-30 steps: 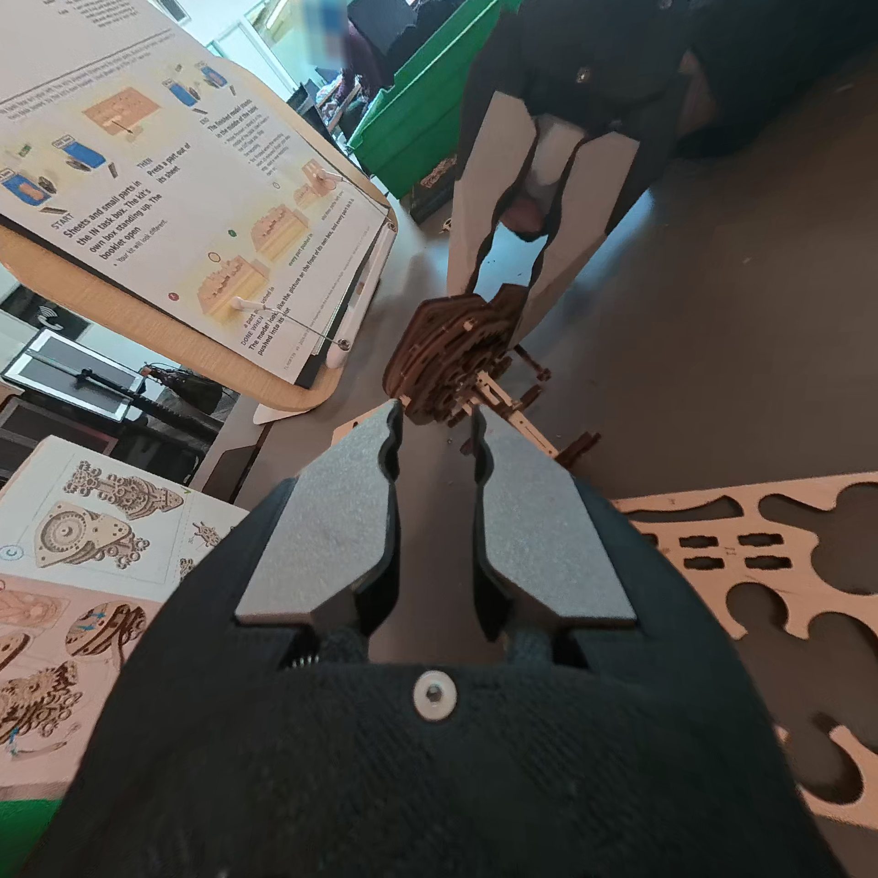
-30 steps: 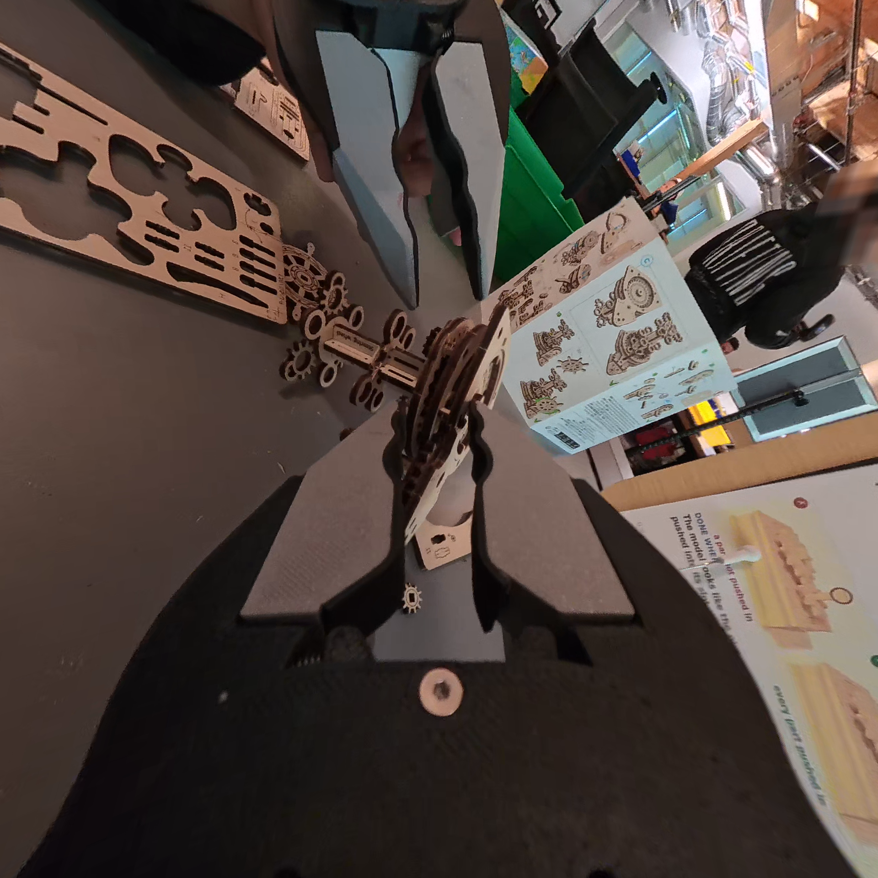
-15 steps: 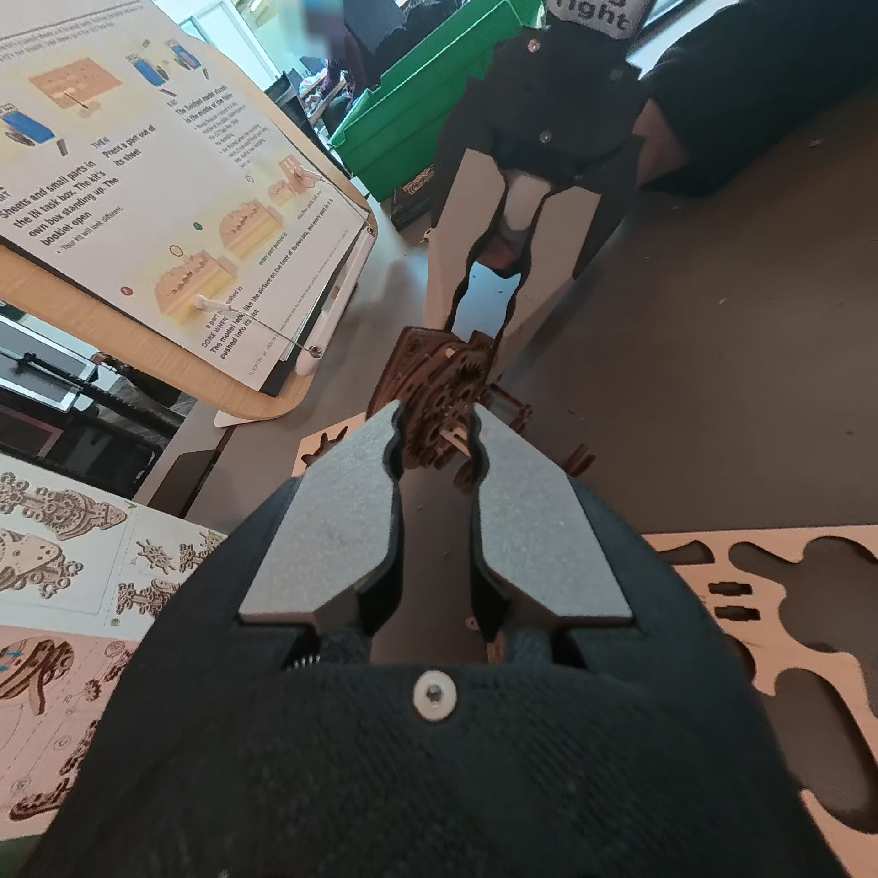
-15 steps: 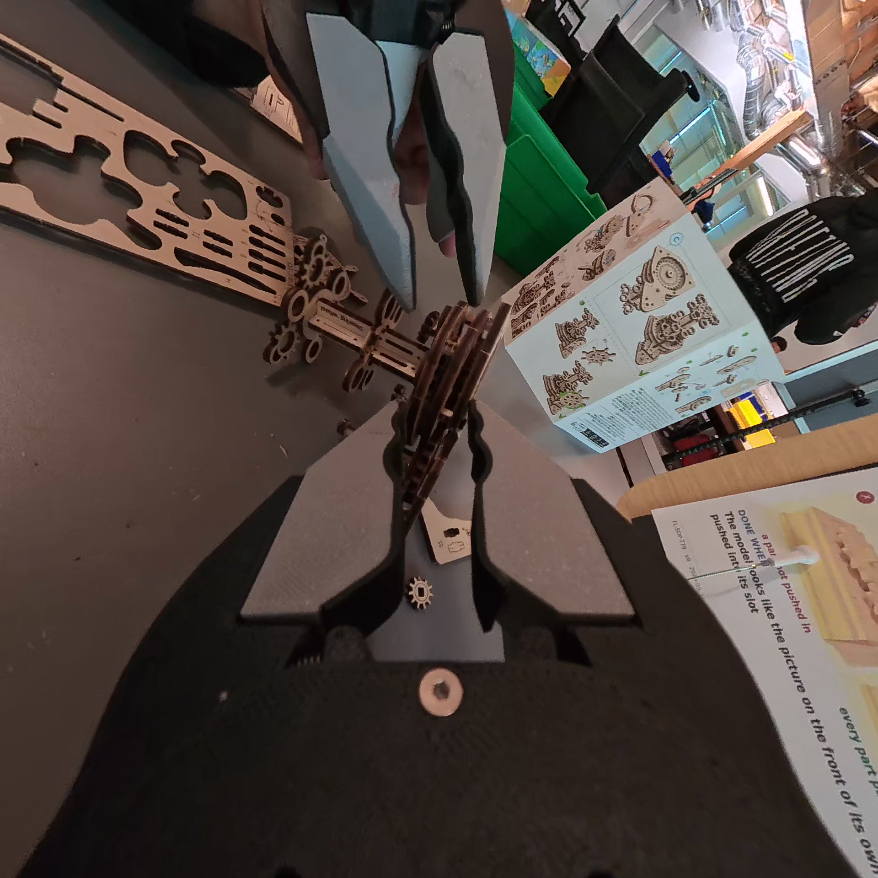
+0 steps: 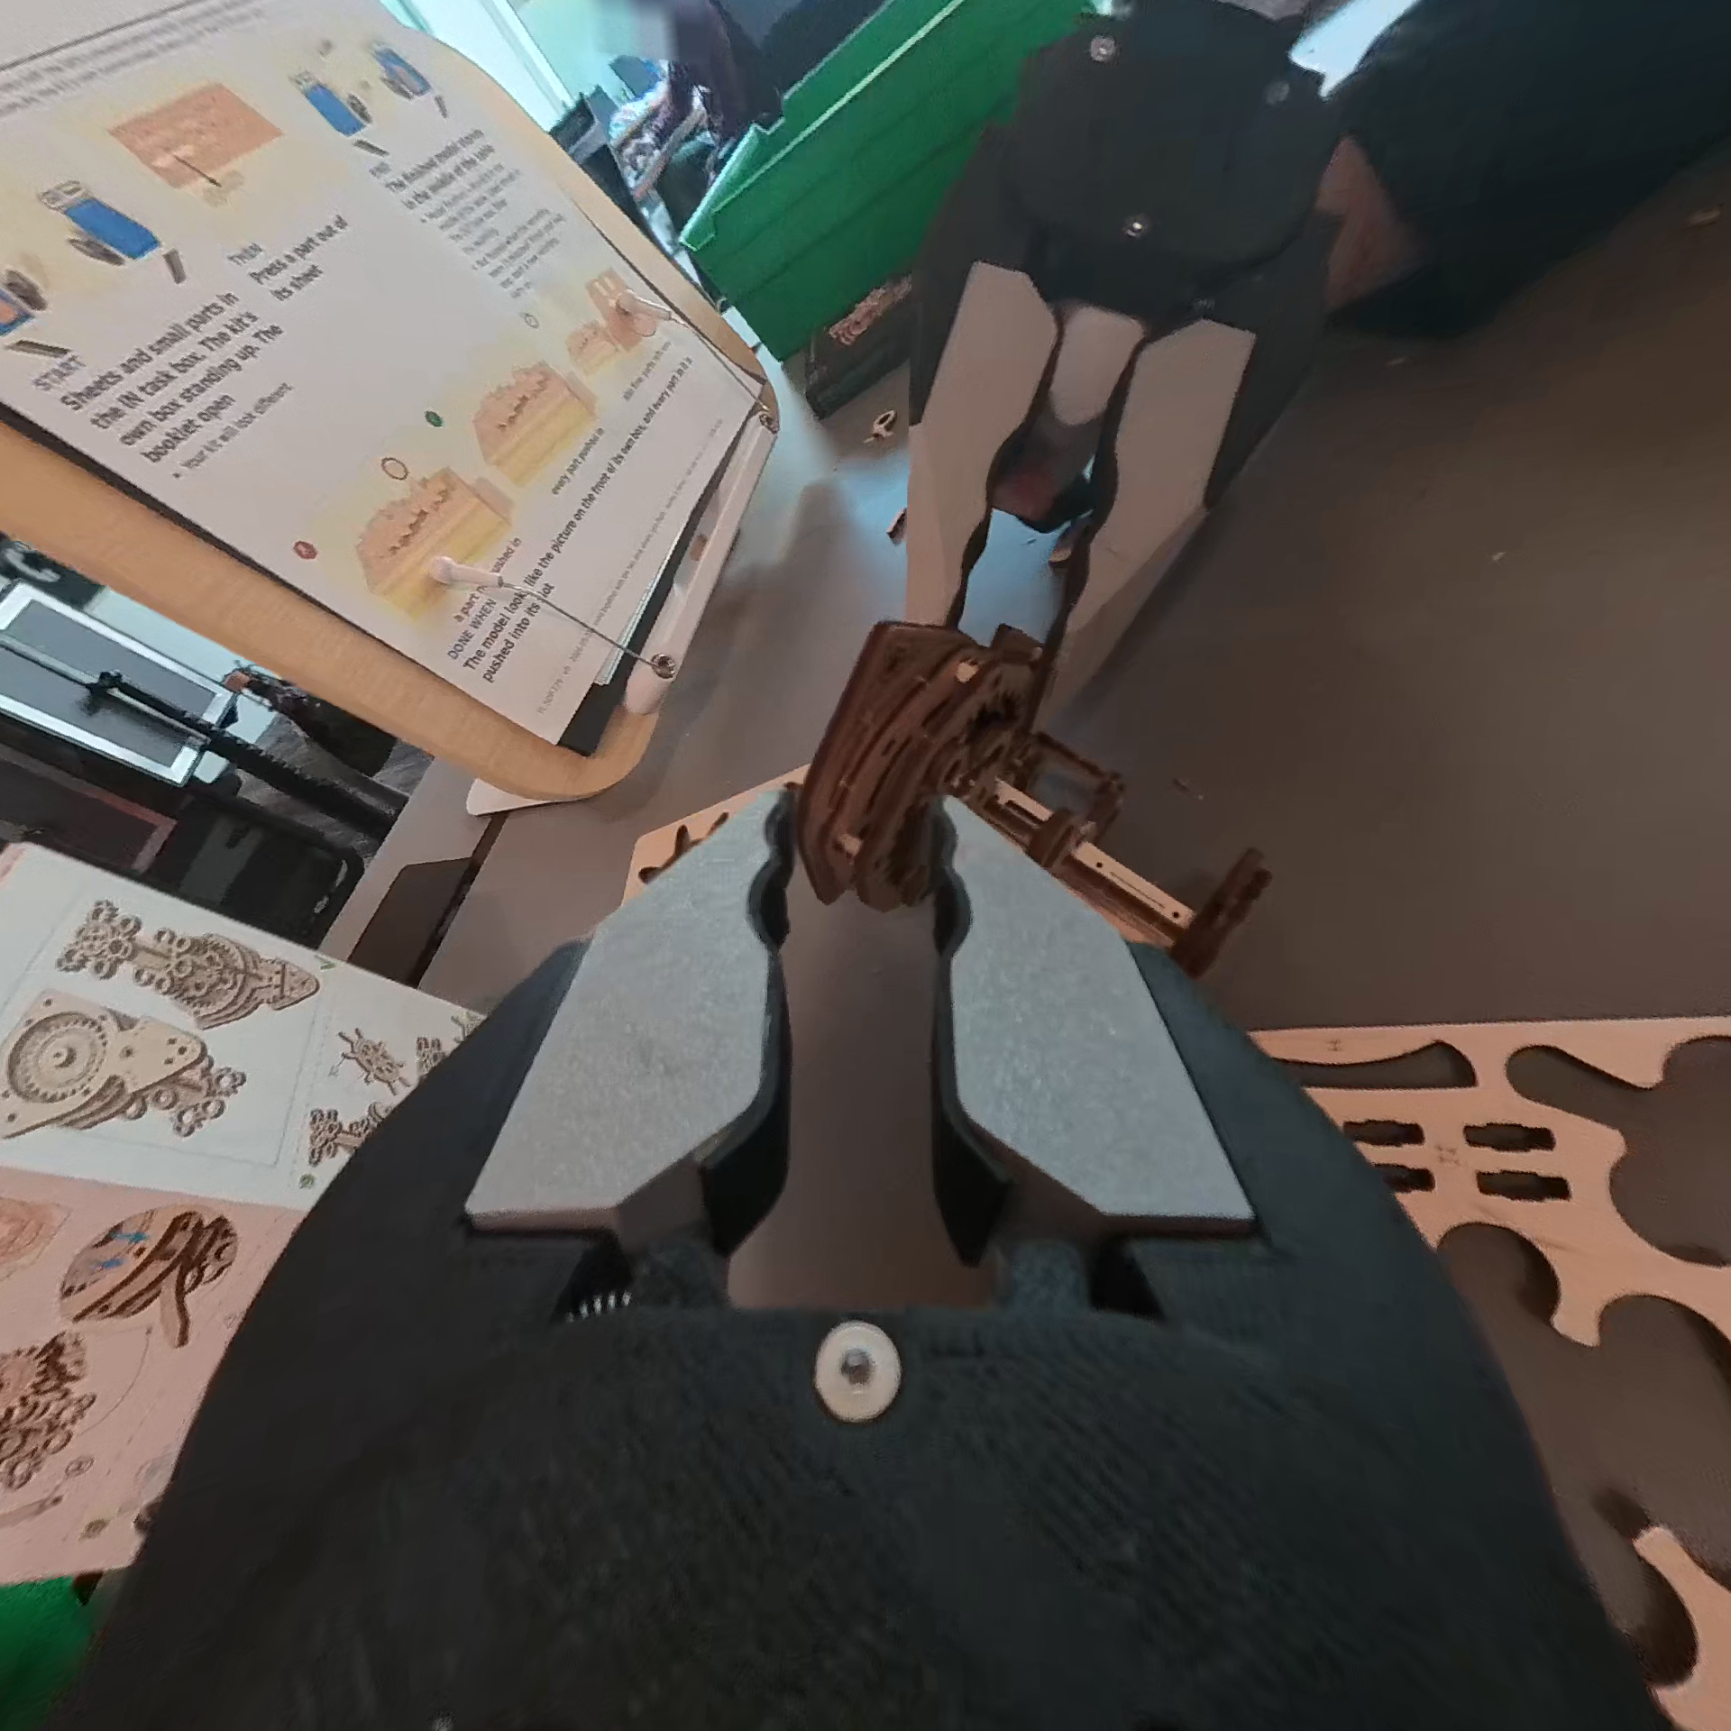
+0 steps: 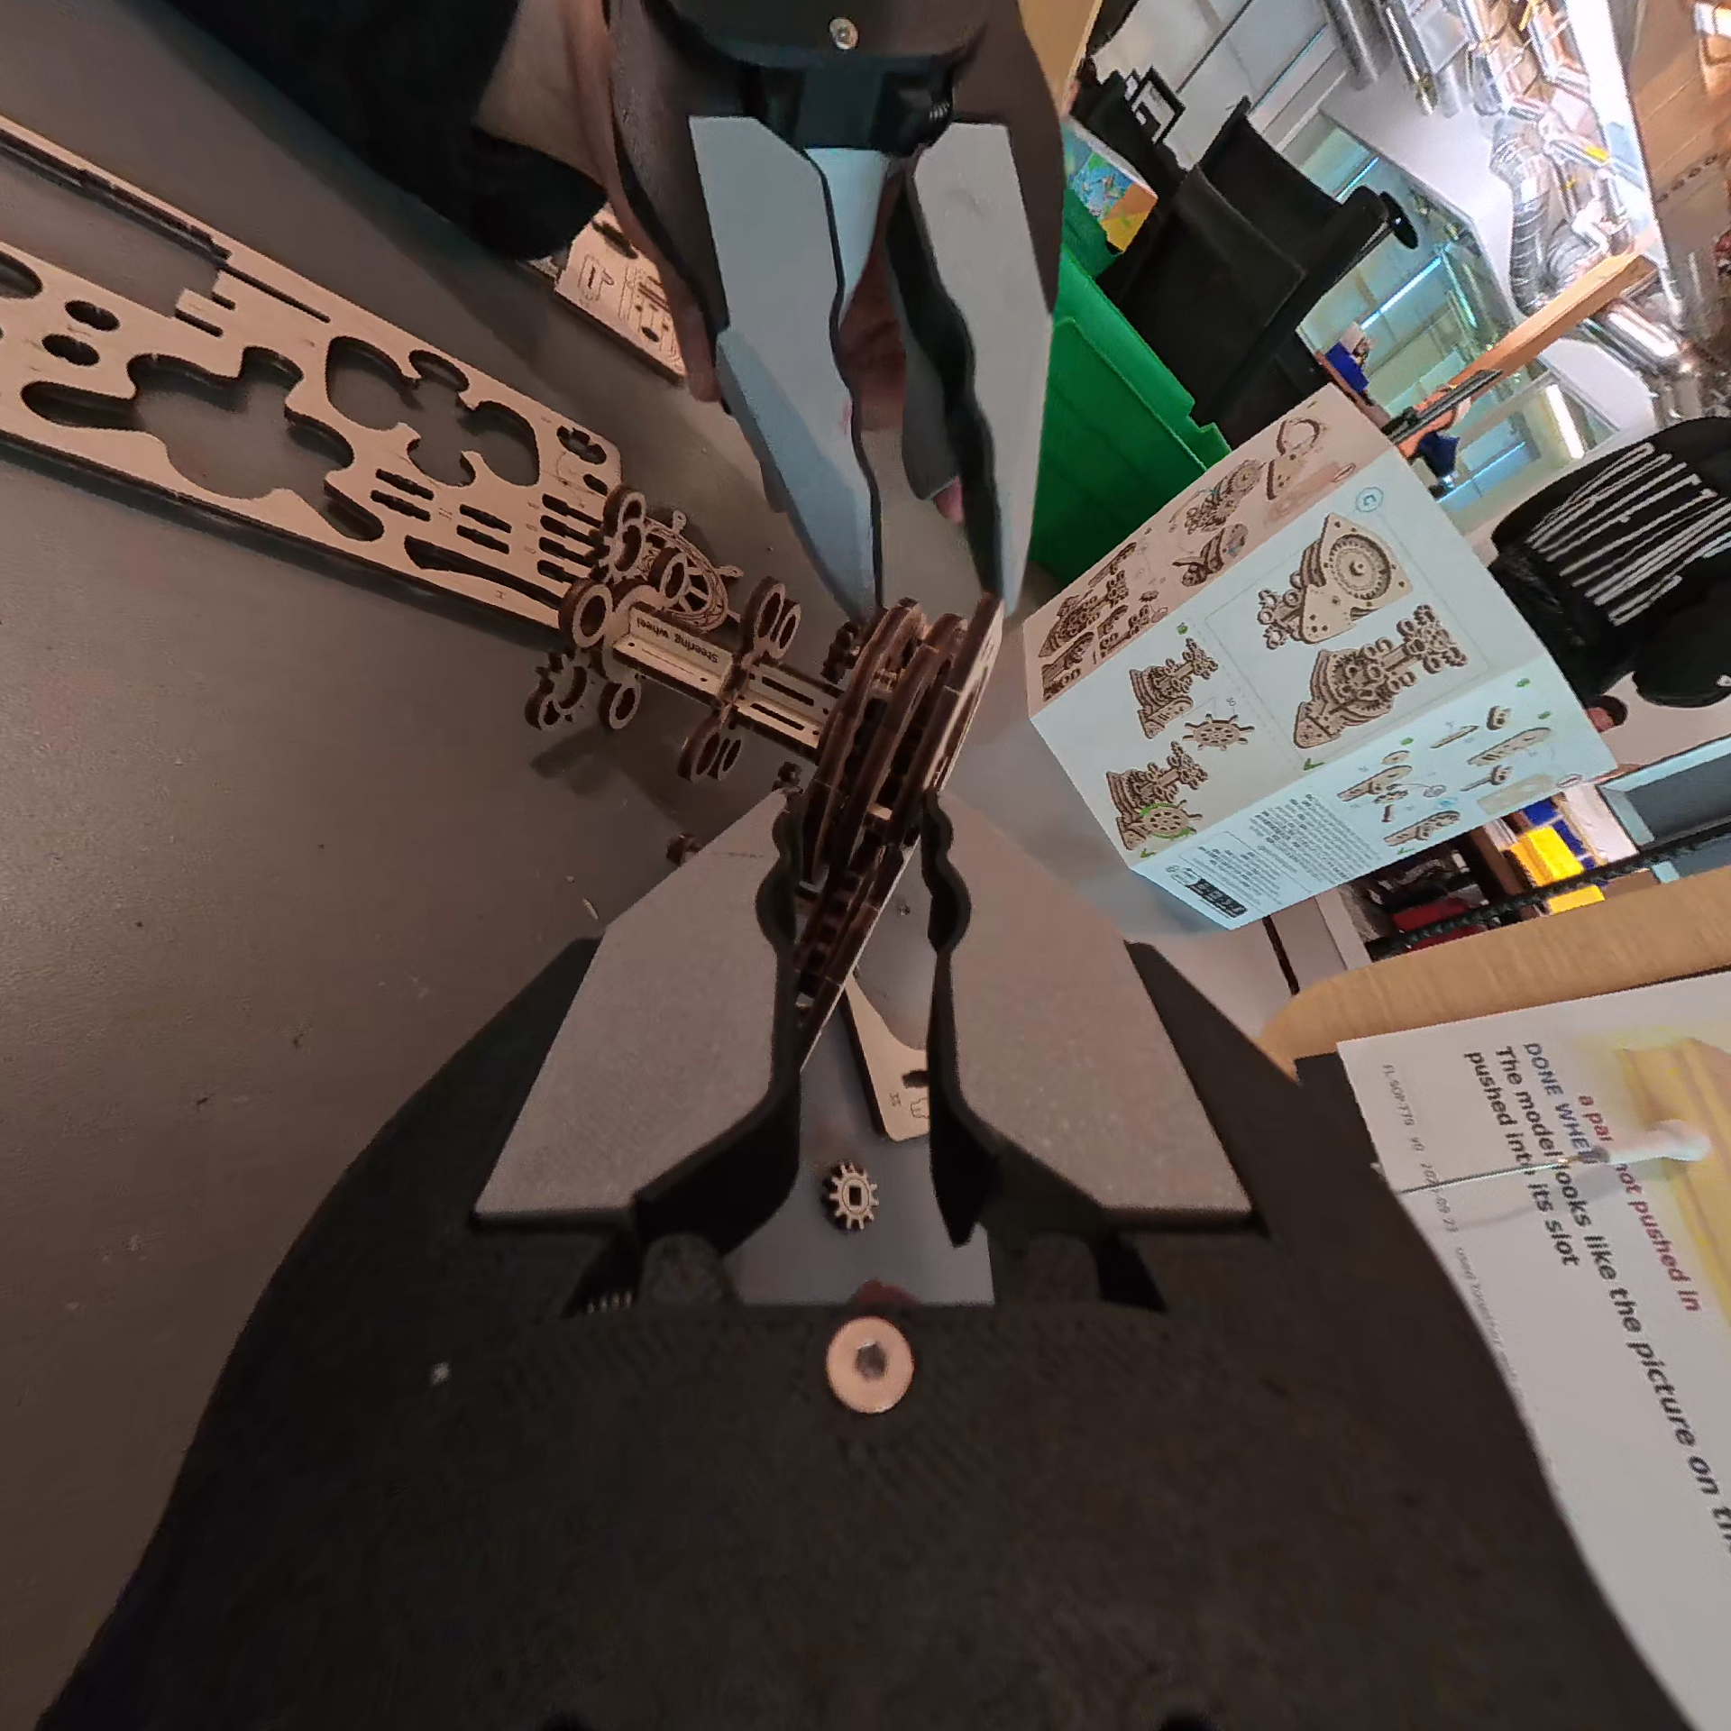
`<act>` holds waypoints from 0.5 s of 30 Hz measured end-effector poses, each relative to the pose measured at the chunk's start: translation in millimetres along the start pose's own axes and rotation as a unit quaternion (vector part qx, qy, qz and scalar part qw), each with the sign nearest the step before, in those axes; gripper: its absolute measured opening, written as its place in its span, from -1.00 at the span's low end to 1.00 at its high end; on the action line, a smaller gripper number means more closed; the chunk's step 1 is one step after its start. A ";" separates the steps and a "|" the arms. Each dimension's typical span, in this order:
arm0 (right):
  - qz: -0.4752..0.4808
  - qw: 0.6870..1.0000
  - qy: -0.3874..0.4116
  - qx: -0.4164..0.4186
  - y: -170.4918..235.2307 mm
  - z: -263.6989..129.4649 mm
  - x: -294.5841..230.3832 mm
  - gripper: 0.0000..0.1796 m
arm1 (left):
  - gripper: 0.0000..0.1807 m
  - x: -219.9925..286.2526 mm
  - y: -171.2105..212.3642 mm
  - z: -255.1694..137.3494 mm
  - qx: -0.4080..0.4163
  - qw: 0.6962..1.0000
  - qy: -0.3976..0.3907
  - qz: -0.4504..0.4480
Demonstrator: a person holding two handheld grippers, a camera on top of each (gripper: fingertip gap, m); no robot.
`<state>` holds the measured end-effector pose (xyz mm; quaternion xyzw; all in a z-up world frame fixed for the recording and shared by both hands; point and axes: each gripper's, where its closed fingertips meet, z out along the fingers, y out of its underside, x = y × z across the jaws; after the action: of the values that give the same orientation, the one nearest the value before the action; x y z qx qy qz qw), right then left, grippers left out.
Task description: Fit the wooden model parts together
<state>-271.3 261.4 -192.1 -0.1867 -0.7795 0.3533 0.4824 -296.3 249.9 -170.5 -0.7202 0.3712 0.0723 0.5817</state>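
The dark layered wooden model [image 6: 880,740] sits between my right gripper's [image 6: 857,834] fingers, which are shut on it above the grey table. A shaft with flower-shaped wheels [image 6: 721,674] sticks out of the model to the left. My left gripper [image 6: 927,599] comes from the far side, jaws partly open, tips on either side of the model's far edge. In the left wrist view the model's [image 5: 890,749] near end lies between my left gripper's [image 5: 862,824] tips, with the right gripper [image 5: 1012,646] behind it. Whether the left pads press on it does not show.
A cut-out plywood sheet [image 6: 281,440] lies on the table, also in the left wrist view [image 5: 1499,1171]. A small gear [image 6: 850,1194] and a flat piece [image 6: 899,1077] lie under the right gripper. The kit box [image 6: 1311,674], an instruction board [image 5: 328,328] and a green bin [image 5: 843,169] stand around. My right fingertips sit around 4 cm from my left ones.
My left gripper has closed in on the model, from short of it to tips around its end, with the same jaw gap. The right gripper keeps hold of the model.
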 end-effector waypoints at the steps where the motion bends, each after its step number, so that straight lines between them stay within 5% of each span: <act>1: 0.003 1.000 -0.002 0.000 0.7 0.1 -0.1 -0.76 | -0.77 1.8 0.5 1.4 -0.001 1.000 0.002 0.005; 15: 0.002 0.999 -0.039 -0.008 3.1 0.2 -8.1 -0.77 | -0.75 15.8 -7.6 -0.7 -0.010 0.996 0.041 0.082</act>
<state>-267.9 258.4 -199.4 -0.1777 -0.8002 0.3550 0.4495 -280.6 242.5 -172.8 -0.6954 0.4516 0.0942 0.5510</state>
